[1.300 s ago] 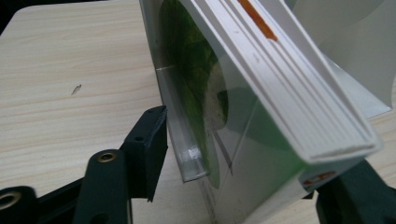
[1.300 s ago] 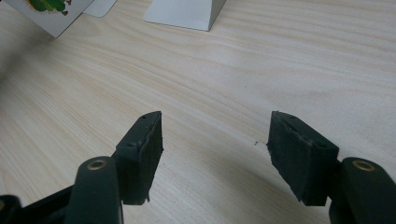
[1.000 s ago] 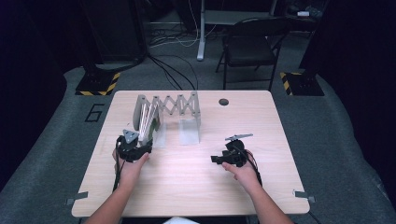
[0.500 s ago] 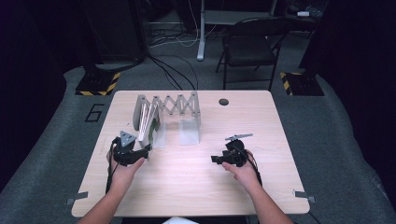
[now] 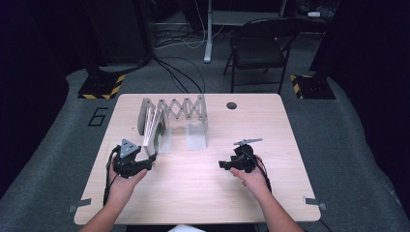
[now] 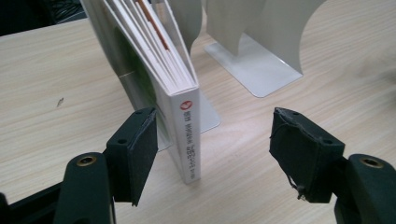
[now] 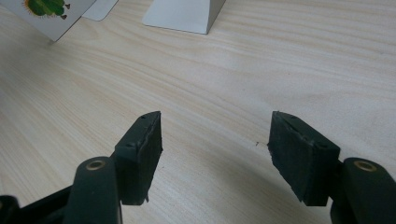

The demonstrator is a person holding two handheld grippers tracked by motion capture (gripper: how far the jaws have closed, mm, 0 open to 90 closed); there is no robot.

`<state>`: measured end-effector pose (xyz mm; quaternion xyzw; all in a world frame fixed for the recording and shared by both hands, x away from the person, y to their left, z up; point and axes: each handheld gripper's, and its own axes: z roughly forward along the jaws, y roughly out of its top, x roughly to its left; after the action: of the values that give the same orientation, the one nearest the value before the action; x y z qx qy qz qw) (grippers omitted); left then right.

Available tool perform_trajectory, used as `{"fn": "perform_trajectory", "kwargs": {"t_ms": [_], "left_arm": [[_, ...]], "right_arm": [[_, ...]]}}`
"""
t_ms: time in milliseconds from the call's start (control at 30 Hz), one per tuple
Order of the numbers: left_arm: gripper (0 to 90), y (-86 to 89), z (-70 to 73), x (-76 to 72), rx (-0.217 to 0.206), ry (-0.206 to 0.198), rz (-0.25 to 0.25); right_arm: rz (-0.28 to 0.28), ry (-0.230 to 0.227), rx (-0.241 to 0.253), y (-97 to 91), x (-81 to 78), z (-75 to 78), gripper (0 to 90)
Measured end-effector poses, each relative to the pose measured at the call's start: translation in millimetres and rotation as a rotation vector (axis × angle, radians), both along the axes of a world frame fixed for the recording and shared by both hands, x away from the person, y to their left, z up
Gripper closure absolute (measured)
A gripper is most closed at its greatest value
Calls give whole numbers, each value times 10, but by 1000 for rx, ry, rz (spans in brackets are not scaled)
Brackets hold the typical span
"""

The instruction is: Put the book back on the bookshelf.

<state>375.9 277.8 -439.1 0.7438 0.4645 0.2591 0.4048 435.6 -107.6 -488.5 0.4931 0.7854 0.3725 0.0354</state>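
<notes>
Book [image 6: 180, 100] standing upright on the table [image 5: 203, 193], spine toward the near side, at the left end of the expanding metal book rack [image 5: 179, 108]. It leans a little against the rack's leftmost upright, and its base rests on the flat foot of that divider. In the left gripper view the white spine carries a small red mark near the top and a line of dark print below it, the page edges fan slightly open above, and a green picture shows on the cover. A second grey divider foot [image 6: 254, 70] lies flat on the wood just to the right of the book and farther off.

Left gripper [image 5: 145, 162] sits just near of the book, pointing at it. Its jaws stand apart and have just been opening; in the left gripper view the spine lies in the gap, close beside the left pad [image 6: 140, 154] but with wood visible between it and the right pad, so nothing is clamped.

Right gripper [image 5: 227, 164] hovers low over bare table, well apart from the book and to its right, near of the rack's right end. Its jaws are spread with only wood grain between them. In the right gripper view a corner of the book's cover with its green drawing shows at the far left, beside a divider foot
</notes>
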Motion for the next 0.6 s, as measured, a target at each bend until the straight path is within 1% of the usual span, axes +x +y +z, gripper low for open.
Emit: {"fn": "perform_trajectory", "kwargs": {"t_ms": [100, 200, 367, 467, 533, 600], "left_arm": [[320, 0, 37, -37, 3, -14, -14], [321, 8, 56, -54, -3, -17, -16], [323, 18, 78, -86, -6, -9, -21], [323, 2, 90, -109, -8, -1, -37], [323, -19, 101, -121, -9, -5, -49], [323, -33, 117, -131, -2, 0, -72]], "right_arm": [[7, -3, -3, 0, 5, -4, 346], [7, -3, -3, 2, 4, -4, 346], [6, -4, -4, 5, 3, -5, 345], [6, -4, -3, 5, 3, -4, 346], [6, -4, -3, 5, 3, -4, 346], [5, -3, -3, 5, 2, -4, 346]]}}
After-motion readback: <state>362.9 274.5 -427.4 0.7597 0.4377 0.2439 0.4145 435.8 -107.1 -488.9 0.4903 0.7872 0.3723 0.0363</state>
